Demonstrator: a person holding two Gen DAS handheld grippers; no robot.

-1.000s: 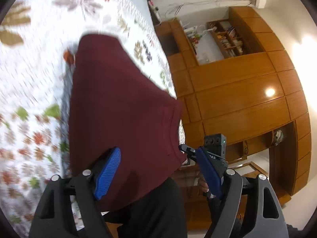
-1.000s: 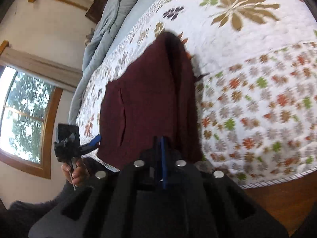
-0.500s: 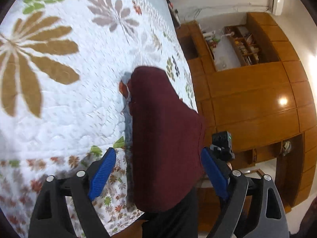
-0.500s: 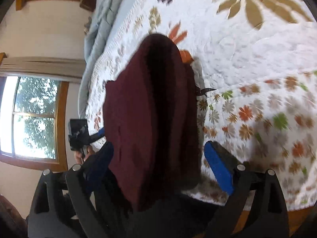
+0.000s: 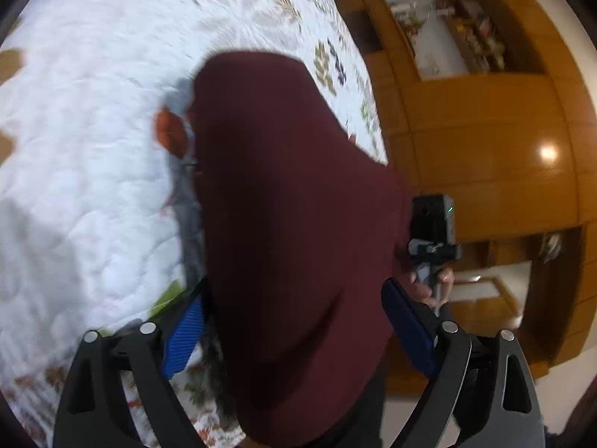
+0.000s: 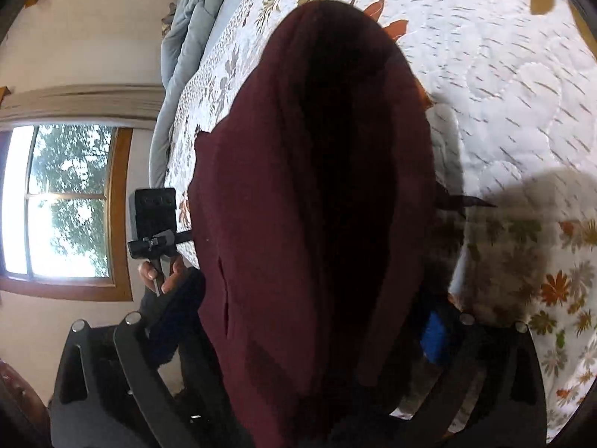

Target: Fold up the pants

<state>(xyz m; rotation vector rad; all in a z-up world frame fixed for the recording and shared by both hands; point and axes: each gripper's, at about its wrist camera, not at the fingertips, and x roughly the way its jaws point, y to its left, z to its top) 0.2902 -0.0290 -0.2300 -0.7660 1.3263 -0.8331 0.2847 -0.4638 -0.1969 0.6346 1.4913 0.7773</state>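
Note:
Dark maroon pants (image 5: pixel 298 224) lie folded lengthwise on a white floral quilt (image 5: pixel 93 149), their near end reaching the bed's edge. My left gripper (image 5: pixel 294 298) straddles that near end; its jaws are opening and the blue pads stand off the cloth on both sides. In the right wrist view the pants (image 6: pixel 317 205) fill the middle. My right gripper (image 6: pixel 306 321) also straddles them, jaws opening, pads clear of the fabric. Each view shows the other gripper in a hand beside the pants: the right one (image 5: pixel 434 231) and the left one (image 6: pixel 153 220).
Wooden cabinets (image 5: pixel 485 149) with open shelves stand past the bed on one side. A window (image 6: pixel 67 201) and a wall are on the other. A grey blanket (image 6: pixel 186 37) lies bunched along the quilt's (image 6: pixel 503 93) far side. Dark clothing of the person shows at the bottom.
The right gripper went from shut to wide open, letting go of the pants. The left gripper opened wider. Both moved in lower over the cloth, which settled onto the quilt.

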